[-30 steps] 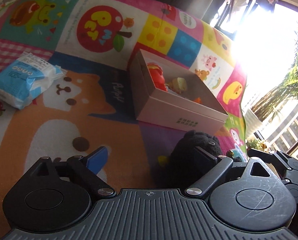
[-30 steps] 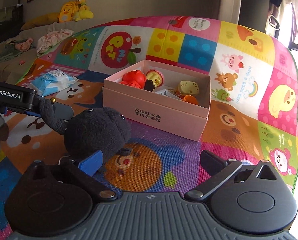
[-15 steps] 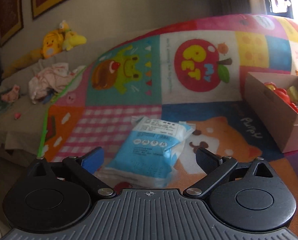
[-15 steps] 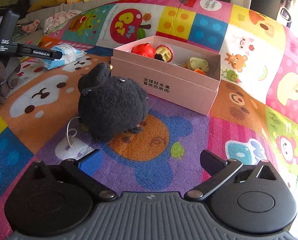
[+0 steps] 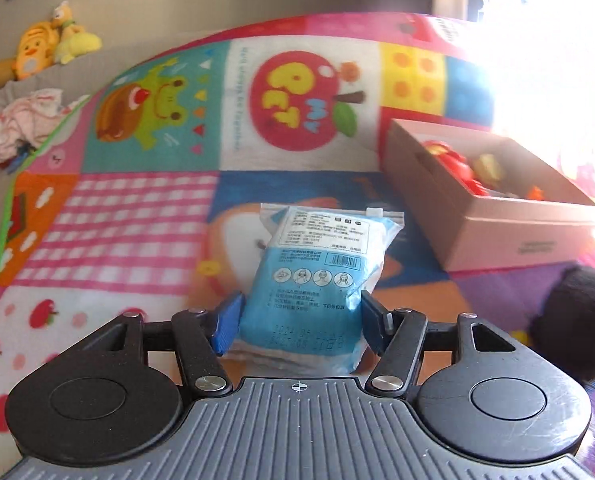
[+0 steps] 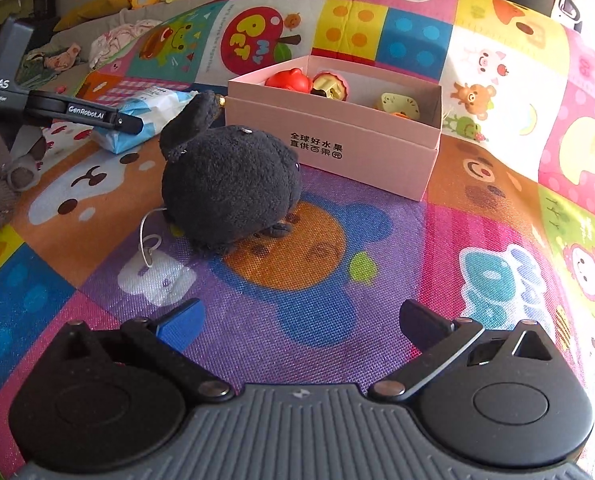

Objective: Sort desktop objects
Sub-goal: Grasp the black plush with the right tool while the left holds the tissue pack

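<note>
Two fingers of the left gripper [image 5: 299, 322] have just been closing and now bracket the near end of the blue mask packet [image 5: 317, 276], the blue pad [image 5: 227, 326] at lower left of centre and the dark pad [image 5: 373, 326] to its right both pressed against the plastic sides, so I judge it gripped. In the left wrist view the packet runs lengthwise straight away from the fingers, up the frame, its white labelled end farthest off and the rest resting on the play mat [image 5: 137, 220]. The left hand is plainly the one at it; in the right wrist view the packet [image 6: 145, 120] sits at upper left, well apart from the right gripper [image 6: 301, 328], whose fingers stand wide open over bare mat with nothing between them. Moving rightward in that view, the black plush toy [image 6: 229, 184] sits at centre, just in front of the pink box [image 6: 337, 148], which lies at upper centre and already holds small red and yellow toys. From the packet the box lies to the right and farther up the frame, so the coming move is likely a lift and a carry rightward. The surface is a soft, patterned mat, not a table; beyond its far edge at upper left is a sofa with yellow stuffed toys [image 5: 49, 46] and crumpled clothing [image 5: 21, 124], and strong window glare washes out the right edge of the left wrist view.
</note>
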A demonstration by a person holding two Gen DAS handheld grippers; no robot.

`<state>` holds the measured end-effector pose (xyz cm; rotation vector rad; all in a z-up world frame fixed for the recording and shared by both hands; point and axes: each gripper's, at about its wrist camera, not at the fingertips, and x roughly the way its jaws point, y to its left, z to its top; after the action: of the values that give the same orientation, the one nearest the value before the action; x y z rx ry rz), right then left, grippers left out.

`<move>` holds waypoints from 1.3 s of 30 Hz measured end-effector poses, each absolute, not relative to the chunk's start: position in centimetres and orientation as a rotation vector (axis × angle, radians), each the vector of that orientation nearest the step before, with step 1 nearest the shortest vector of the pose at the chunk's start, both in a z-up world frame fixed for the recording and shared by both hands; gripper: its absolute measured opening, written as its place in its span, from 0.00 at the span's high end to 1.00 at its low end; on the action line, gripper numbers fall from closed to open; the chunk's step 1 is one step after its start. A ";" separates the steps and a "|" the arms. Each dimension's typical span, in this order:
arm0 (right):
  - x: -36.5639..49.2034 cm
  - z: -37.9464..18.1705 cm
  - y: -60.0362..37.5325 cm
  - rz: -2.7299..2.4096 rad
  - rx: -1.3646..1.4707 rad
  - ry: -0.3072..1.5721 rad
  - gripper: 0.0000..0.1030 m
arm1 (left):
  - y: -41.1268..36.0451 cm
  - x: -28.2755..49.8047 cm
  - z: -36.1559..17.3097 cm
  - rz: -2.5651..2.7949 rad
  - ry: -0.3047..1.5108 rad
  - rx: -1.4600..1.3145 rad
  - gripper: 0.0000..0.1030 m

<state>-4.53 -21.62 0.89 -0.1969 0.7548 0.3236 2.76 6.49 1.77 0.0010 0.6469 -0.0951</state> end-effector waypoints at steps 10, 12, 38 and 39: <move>-4.2 0.8 -21.3 0.310 -0.174 0.759 0.00 | 1.6 -1.8 1.4 -0.317 0.651 -0.008 0.18; -3.8 0.6 -21.5 0.306 -0.135 0.778 0.00 | 1.4 -1.8 1.2 -0.309 0.659 -0.012 0.12; 1.2 1.0 -22.0 0.066 -0.290 0.716 0.00 | 2.4 -1.6 0.5 -0.265 0.692 -0.097 0.02; 1.1 1.1 -22.5 0.064 -0.282 0.718 0.00 | 2.4 -1.6 0.5 -0.265 0.692 -0.097 0.02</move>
<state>1.10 -22.48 1.09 -0.2822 0.7179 0.0637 -1.62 2.37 0.54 -0.0966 0.6917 -0.2650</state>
